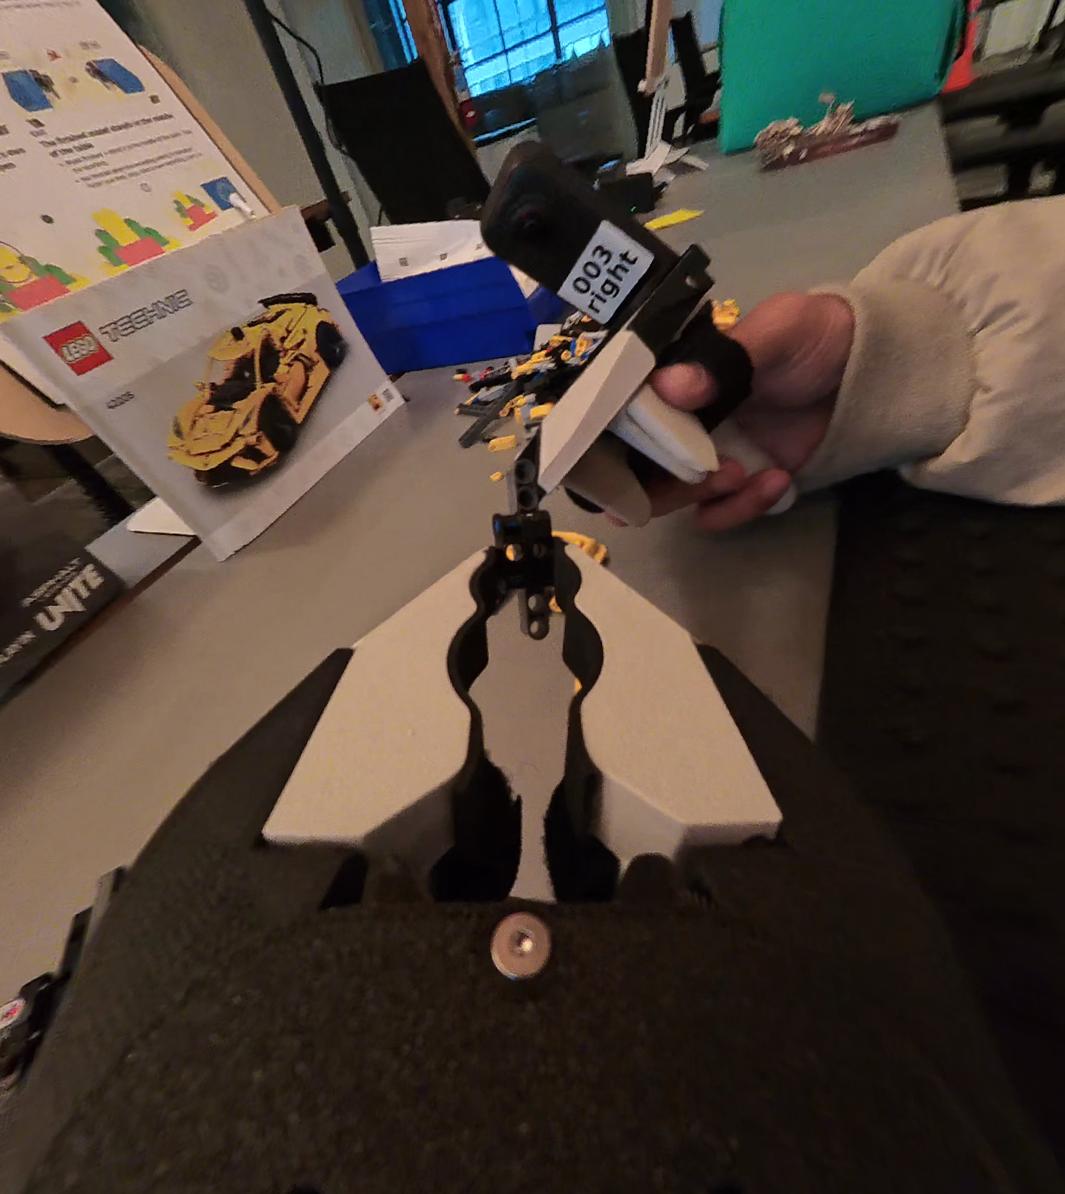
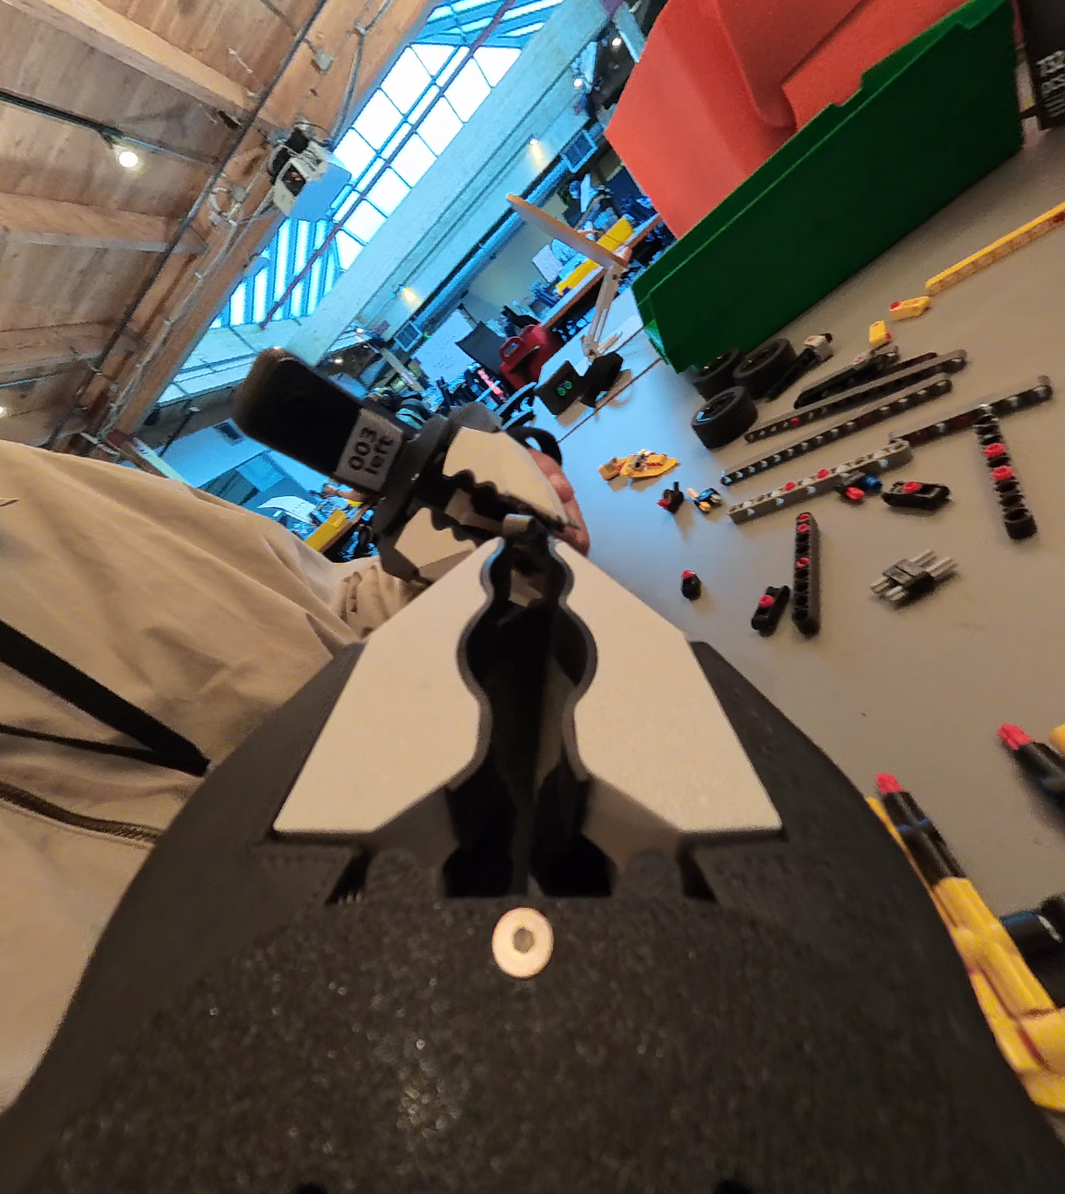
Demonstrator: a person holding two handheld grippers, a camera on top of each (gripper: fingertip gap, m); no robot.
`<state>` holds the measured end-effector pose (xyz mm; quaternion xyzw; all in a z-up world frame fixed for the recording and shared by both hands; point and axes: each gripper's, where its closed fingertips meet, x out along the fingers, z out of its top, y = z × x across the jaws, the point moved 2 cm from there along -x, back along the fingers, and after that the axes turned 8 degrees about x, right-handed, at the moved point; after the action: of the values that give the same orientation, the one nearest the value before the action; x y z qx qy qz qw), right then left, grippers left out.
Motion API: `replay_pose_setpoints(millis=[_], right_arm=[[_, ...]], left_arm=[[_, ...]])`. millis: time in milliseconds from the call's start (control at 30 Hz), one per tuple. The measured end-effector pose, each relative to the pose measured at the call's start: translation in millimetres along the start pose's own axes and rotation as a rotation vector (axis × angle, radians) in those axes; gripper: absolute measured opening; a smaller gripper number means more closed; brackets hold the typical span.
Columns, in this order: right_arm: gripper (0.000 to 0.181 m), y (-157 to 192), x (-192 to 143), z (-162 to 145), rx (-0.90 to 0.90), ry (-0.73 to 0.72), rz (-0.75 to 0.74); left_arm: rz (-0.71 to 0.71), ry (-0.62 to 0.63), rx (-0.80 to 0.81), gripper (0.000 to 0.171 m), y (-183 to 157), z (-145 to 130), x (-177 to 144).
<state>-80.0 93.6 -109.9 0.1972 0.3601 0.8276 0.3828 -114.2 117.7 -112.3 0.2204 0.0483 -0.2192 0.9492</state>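
Both grippers meet in mid-air over the grey table (image 1: 323, 646), each clamped on one small assembly of grey and black holed beams (image 1: 527, 568). Left gripper (image 1: 527, 575) has its fingertips closed on the lower end, where a grey beam hangs down between the pads. Right gripper (image 1: 533, 484) comes in from upper right, held by a hand (image 1: 775, 400) in a pale sleeve, tips pinched on the upper grey beam. In the right wrist view the right gripper (image 2: 520, 568) is closed on a black-and-grey bit at its tips, with the left gripper (image 2: 536, 517) touching in just beyond. My read: the part is light, rigid plastic, smooth enough to slip, and the pin joints can pop or pivot if twisted, so grip flat on the beam faces close to the joint, not at the free ends. Containers: blue bin (image 1: 439, 310) behind the assembly with white paper or a bag sticking out, other contents not visible. Green bin (image 2: 840, 194) at the far table edge with a red bin (image 2: 711, 97) nested in or behind it; insides hidden. Loose on the table: long black and grey beams (image 2: 840, 433) with red pins, black wheels (image 2: 727, 413), small connectors, a yellow-and-black chunk (image 2: 1034, 937) near the right gripper. An instruction booklet (image 1: 213, 381) with a yellow car on it leans against a printed board (image 1: 64, 161), and a heap of yellow and black parts (image 1: 530, 381) lies past the grippers.
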Motion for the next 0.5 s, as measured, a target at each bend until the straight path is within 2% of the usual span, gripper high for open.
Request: replay_pose_setpoints(millis=[100, 200, 233, 333, 500], right_arm=[[0.008, -8.2, -1.2, 1.1, -0.089, 0.010, -0.110], [0.029, -14.2, -4.3, 8.6, -0.291, -0.011, -0.266], [0.029, -12.4, -5.8, 11.2, -0.355, -0.019, -0.296], [0.028, -5.1, -3.1, 7.7, -0.469, 0.034, -0.314], [0.023, -11.6, 7.7, -10.8, -0.499, 0.176, -0.338]], left_arm=[[0.063, 0.080, 0.112, 0.017, 2.9, -8.9, 3.2], [0.125, 0.174, 0.290, 0.016, 1.4, -18.3, 6.9], [0.135, 0.191, 0.344, 0.016, -0.5, -19.7, 7.9], [0.173, 0.239, 0.484, 0.017, -3.7, -22.8, 10.0], [0.214, 0.284, 0.659, 0.017, -9.2, -25.2, 13.0]])
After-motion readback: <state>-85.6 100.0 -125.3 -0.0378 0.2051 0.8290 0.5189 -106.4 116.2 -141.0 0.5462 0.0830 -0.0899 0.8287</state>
